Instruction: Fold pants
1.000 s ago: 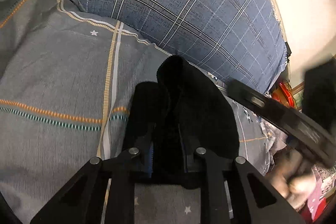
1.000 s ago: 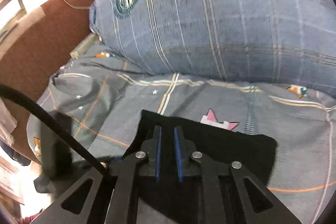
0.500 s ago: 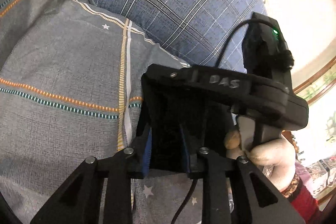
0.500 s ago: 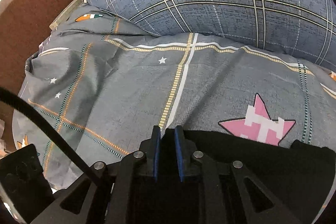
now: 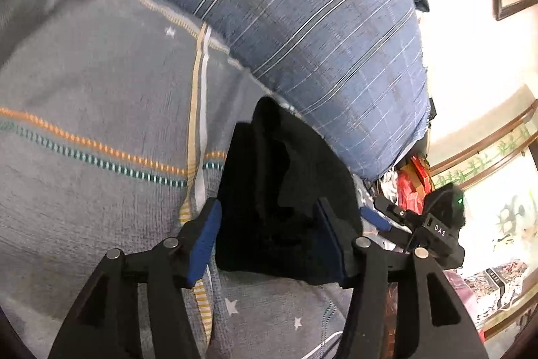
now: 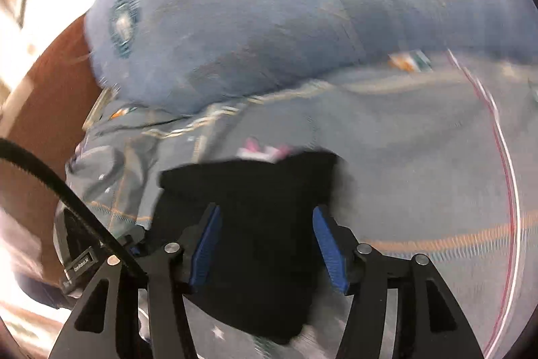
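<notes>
While both grippers hover over the bed, the folded black pants (image 5: 285, 190) lie on the grey bedsheet (image 5: 101, 90) beside the blue plaid pillow (image 5: 302, 22). Left gripper (image 5: 269, 234) fingers spread wide, empty. Right gripper (image 6: 265, 241) likewise wide, holding nothing.

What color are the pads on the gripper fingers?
Blue pads on black fingers, clearest in the left wrist view.
</notes>
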`<state>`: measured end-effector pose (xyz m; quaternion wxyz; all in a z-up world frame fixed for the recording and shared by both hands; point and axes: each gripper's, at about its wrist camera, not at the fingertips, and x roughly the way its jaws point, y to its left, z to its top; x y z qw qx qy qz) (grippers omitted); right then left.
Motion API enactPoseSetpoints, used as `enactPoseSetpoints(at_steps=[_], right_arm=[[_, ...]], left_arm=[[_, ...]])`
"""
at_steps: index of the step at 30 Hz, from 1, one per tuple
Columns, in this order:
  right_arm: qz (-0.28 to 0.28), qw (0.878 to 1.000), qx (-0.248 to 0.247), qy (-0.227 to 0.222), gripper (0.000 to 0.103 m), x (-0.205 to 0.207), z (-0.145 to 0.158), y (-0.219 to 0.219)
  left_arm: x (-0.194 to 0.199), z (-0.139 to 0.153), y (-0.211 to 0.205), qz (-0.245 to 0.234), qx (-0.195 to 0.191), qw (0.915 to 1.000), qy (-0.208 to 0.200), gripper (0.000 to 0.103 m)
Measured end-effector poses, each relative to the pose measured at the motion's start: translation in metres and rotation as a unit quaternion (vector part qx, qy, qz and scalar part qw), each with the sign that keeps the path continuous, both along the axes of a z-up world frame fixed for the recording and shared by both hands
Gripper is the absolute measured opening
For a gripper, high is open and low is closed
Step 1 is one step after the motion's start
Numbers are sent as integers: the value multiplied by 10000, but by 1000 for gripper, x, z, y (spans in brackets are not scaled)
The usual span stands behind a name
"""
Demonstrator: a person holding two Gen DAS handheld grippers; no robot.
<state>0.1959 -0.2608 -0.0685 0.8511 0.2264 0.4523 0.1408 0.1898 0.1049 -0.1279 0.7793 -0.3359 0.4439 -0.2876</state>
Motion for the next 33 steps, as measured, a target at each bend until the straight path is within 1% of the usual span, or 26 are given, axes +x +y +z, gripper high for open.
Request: enactPoseSetpoints(at_steps=[2,3,6,7,8,9,10,11,12,13,14,16,17,19,20,22,24,25,27,28,29,30,32,33], right_arm=[[-201,9980,564,189,63,-3,-20,-16],[-243,9960,817,256,63,-1,-30,-18],[-222,9926,1146,347,63,8,-46,-11],[-255,9923,1168,340,66,10,-48,-9],[-266,9919,1207,303,66,14,-50,-6],[-250,9917,1227,290,66,15,-50,-5],[-223,9922,1195,260,60,17,-48,-3],[-186,9926,1178,226,52,18,-46,-1],[-140,9925,1201,174,37,16,-42,-1],[-117,9925,1212,139,32,12,-38,-5],[-98,9934,1139,49,31,8,-30,-6],[-136,9947,1000,-183,29,-2,-14,-12],[-185,9943,1019,-251,29,-7,-10,-17],[-277,9940,1003,-329,29,-15,-6,-29],[-317,9950,889,-312,29,-17,-7,-34],[-365,9970,663,-128,29,-17,-16,-38],[-372,9971,657,-43,33,-18,-25,-42],[-374,9969,683,-75,35,-19,-26,-43],[-357,9966,727,-120,38,-18,-27,-44],[-351,9966,734,-139,39,-18,-28,-45],[-329,9967,726,-149,40,-18,-29,-45],[-312,9967,730,-155,43,-17,-30,-45],[-275,9965,773,-156,45,-15,-31,-47],[-267,9963,798,-156,47,-14,-32,-47]], left_arm=[[2,-4,-6,-63,39,10000,33,61],[2,-5,-9,-87,83,9999,3,61],[1,-2,-16,-145,233,9996,-116,63],[1,-2,-18,-144,267,9995,-131,64],[1,-1,-19,-153,313,9993,-140,63],[0,0,-20,-153,385,9990,-142,60],[-1,2,-20,-136,419,9989,-140,53],[-2,5,-22,-125,449,9988,-155,48],[-5,11,-27,-105,528,9983,-208,47],[-8,17,-33,-101,606,9977,-274,47],[-12,23,-40,-146,657,9971,-367,45],[-18,29,-55,-293,752,9955,-486,45],[-20,29,-61,-369,800,9949,-491,46],[-19,22,-74,-525,879,9941,-347,46],[-20,19,-75,-537,908,9940,-290,46],[-21,18,-71,-498,785,9955,-180,46],[-24,27,-62,-389,625,9971,-193,46],[-25,32,-58,-324,584,9975,-233,48],[-25,43,-50,-191,486,9981,-312,57],[-24,46,-48,-155,470,9982,-339,64],[-22,49,-48,-121,518,9979,-367,68],[-17,52,-52,-124,691,9968,-393,70],[-8,53,-62,-296,847,9949,-464,80],[0,49,-70,-446,929,9937,-440,81]])
